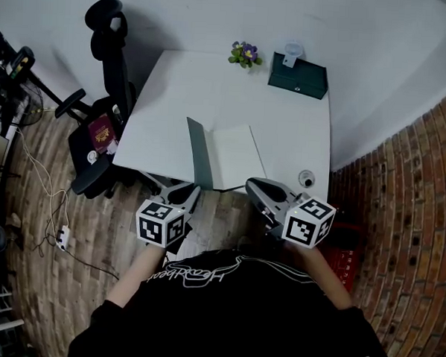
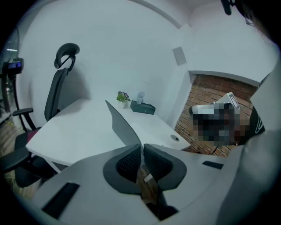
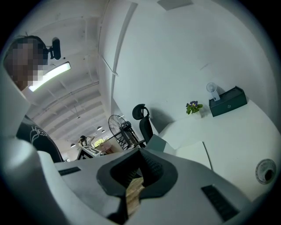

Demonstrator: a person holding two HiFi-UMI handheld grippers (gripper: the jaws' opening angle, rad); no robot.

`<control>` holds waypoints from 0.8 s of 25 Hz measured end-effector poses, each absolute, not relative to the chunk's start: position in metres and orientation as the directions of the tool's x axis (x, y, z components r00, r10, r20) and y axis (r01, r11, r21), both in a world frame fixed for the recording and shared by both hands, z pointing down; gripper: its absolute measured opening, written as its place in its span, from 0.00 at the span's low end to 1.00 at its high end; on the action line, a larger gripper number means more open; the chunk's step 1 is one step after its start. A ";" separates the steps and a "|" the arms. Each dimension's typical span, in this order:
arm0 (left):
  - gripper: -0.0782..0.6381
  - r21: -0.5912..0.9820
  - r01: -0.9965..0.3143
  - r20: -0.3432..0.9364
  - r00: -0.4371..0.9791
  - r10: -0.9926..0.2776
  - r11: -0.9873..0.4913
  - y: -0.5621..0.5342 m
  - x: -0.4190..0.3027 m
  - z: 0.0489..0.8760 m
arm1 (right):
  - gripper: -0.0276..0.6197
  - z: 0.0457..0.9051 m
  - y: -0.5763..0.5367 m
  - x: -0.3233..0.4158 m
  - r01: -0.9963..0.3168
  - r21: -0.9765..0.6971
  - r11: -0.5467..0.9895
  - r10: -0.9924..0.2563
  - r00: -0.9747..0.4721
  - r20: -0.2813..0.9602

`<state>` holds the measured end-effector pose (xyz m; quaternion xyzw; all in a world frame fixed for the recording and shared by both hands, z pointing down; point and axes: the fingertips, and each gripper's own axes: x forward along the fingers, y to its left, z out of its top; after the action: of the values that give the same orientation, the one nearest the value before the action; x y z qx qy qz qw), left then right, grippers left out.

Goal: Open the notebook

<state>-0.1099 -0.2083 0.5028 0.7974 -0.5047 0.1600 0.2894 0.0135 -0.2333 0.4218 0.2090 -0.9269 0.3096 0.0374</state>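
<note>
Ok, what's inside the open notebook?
The notebook shows a plain pale page, no writing that I can make out. Its raised dark cover hides the table right behind it.

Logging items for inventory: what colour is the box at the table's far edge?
Dark green. The box shows best in the head view.

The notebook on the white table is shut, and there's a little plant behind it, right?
No, the notebook is open, its dark cover tilted up: the head view shows it. The little plant does stand behind it on the white table.
</note>
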 end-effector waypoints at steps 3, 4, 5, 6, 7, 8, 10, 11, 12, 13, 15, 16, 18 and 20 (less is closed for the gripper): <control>0.17 0.334 -0.899 0.551 0.430 -0.716 -0.283 -0.202 -0.123 0.513 | 0.04 0.426 -0.229 0.007 -0.412 -0.558 0.721 -0.356 -0.910 0.211; 0.17 0.340 -0.900 0.553 0.425 -0.716 -0.271 -0.199 -0.127 0.516 | 0.04 0.428 -0.227 0.006 -0.413 -0.559 0.719 -0.355 -0.910 0.216; 0.17 0.346 -0.902 0.557 0.420 -0.717 -0.259 -0.197 -0.131 0.520 | 0.04 0.430 -0.226 0.005 -0.417 -0.561 0.715 -0.355 -0.908 0.222; 0.17 0.353 -0.903 0.561 0.415 -0.717 -0.247 -0.196 -0.134 0.525 | 0.04 0.433 -0.225 0.004 -0.420 -0.564 0.711 -0.355 -0.906 0.228; 0.17 0.360 -0.903 0.565 0.411 -0.715 -0.234 -0.194 -0.138 0.530 | 0.04 0.436 -0.224 0.003 -0.425 -0.568 0.705 -0.356 -0.905 0.234; 0.17 0.367 -0.903 0.571 0.407 -0.713 -0.222 -0.192 -0.141 0.535 | 0.04 0.438 -0.222 0.002 -0.428 -0.570 0.701 -0.357 -0.903 0.239; 0.17 0.383 -0.901 0.580 0.405 -0.707 -0.202 -0.190 -0.147 0.545 | 0.04 0.442 -0.218 0.000 -0.435 -0.573 0.694 -0.357 -0.900 0.250; 0.17 0.394 -0.898 0.581 0.407 -0.705 -0.194 -0.189 -0.150 0.550 | 0.04 0.444 -0.215 -0.001 -0.438 -0.574 0.692 -0.356 -0.899 0.256; 0.17 0.408 -0.894 0.579 0.410 -0.704 -0.185 -0.188 -0.153 0.554 | 0.04 0.445 -0.212 -0.002 -0.441 -0.574 0.690 -0.355 -0.897 0.262; 0.17 0.424 -0.889 0.578 0.415 -0.703 -0.176 -0.187 -0.155 0.558 | 0.04 0.447 -0.209 -0.002 -0.444 -0.575 0.688 -0.354 -0.896 0.269; 0.17 0.448 -0.880 0.582 0.422 -0.696 -0.159 -0.184 -0.159 0.568 | 0.04 0.450 -0.202 -0.002 -0.455 -0.574 0.681 -0.356 -0.890 0.284; 0.17 0.455 -0.877 0.585 0.425 -0.691 -0.154 -0.182 -0.161 0.573 | 0.04 0.451 -0.199 -0.001 -0.464 -0.572 0.676 -0.361 -0.886 0.291; 0.17 0.465 -0.873 0.591 0.431 -0.682 -0.148 -0.180 -0.164 0.582 | 0.04 0.454 -0.194 0.002 -0.480 -0.569 0.667 -0.373 -0.877 0.303; 0.18 0.468 -0.871 0.594 0.436 -0.676 -0.151 -0.179 -0.166 0.588 | 0.04 0.455 -0.191 0.005 -0.495 -0.566 0.659 -0.385 -0.869 0.311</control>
<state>-0.1663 -0.1795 0.5877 0.7486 -0.5168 0.1226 0.3969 0.0046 -0.1906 0.4548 0.2426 -0.9071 0.3341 0.0820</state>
